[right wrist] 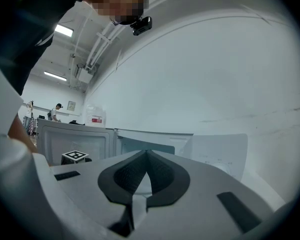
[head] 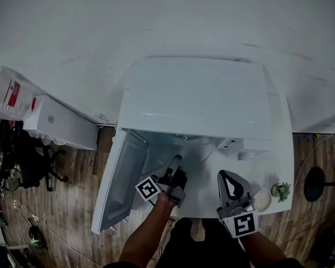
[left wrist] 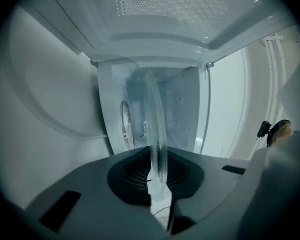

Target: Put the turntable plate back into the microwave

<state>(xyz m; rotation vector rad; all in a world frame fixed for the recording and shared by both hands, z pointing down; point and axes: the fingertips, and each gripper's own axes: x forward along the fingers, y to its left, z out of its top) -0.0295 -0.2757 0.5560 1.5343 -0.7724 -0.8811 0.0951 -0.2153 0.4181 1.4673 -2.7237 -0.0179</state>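
Wooden floor (head: pixel 72 200) shows on either side of the white tabletop (head: pixel 283 161) that carries the microwave (head: pixel 195 102). At the left its door (head: pixel 120 177) stands swung wide open. Next to it my left gripper (left wrist: pixel 157 171) reaches toward the open cavity. Its fingers are clenched on the rim of the clear glass plate (left wrist: pixel 155 129), which I see edge-on, in front of the opening and not yet set down. I judge this gripper is rolled onto its side, since the door's dotted mesh (left wrist: pixel 180 4) lies across the top of its view, so the plate should be close to level. Deep in the cavity is what looks like the roller ring (left wrist: pixel 125 125). Further right, my right gripper (right wrist: pixel 141 180) hangs in front of the microwave with its fingers pressed together on nothing. A small green plant (head: pixel 280 191) sits at the tabletop's right corner.

To do this step well, I should hold the plate level and slide it in clear of the door edge and the cavity walls. Then I centre it over the ring, lower it until it seats, and only then release. Glass is slippery and brittle, so I want a firm pinch and no knocks.
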